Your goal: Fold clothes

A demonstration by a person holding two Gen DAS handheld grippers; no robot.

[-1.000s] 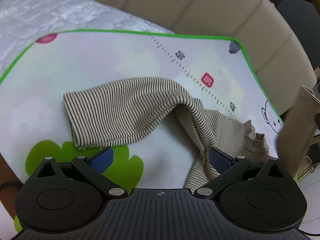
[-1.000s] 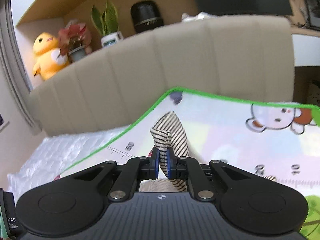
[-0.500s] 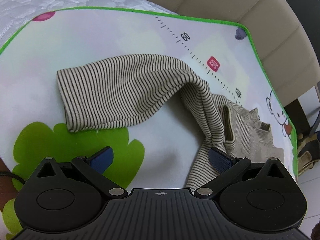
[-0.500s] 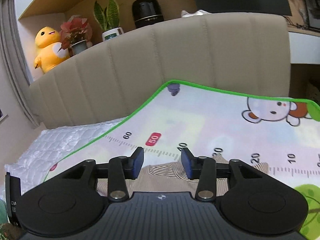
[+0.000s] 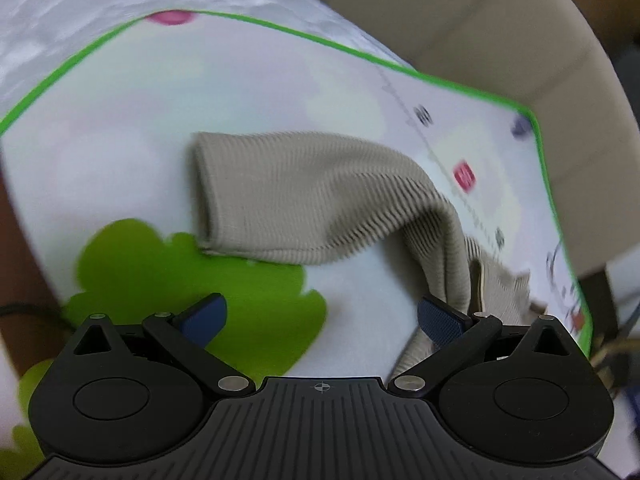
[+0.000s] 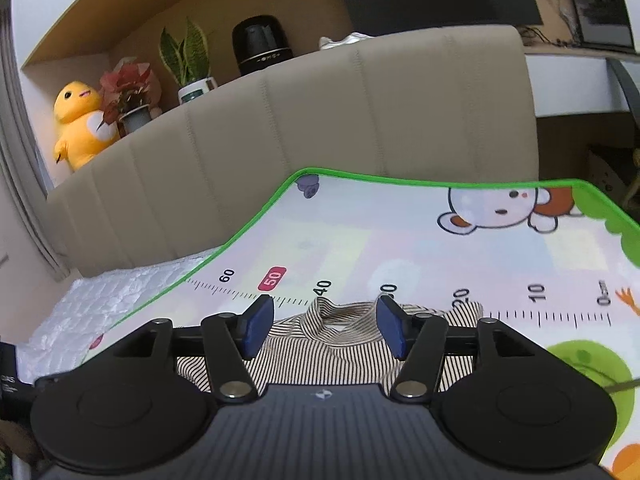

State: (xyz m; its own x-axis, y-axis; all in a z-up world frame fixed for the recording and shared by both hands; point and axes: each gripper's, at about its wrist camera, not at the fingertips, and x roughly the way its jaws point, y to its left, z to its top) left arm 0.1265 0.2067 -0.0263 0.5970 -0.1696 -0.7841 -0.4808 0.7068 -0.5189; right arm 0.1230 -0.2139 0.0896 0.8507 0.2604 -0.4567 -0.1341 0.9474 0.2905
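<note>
Evidently soft and limp, the striped top (image 5: 320, 196) sprawls mid-frame on the play mat (image 5: 120, 120); take its cuff. Left gripper (image 5: 320, 316) gapes empty; right gripper (image 6: 324, 328) is opening, empty.

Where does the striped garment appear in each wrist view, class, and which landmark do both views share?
Left wrist view: striped garment at centre, its sleeve stretching left across the play mat.
Right wrist view: striped garment at lower centre, just beyond the tool.
Shared landmark: the pink 50 mark.
</note>
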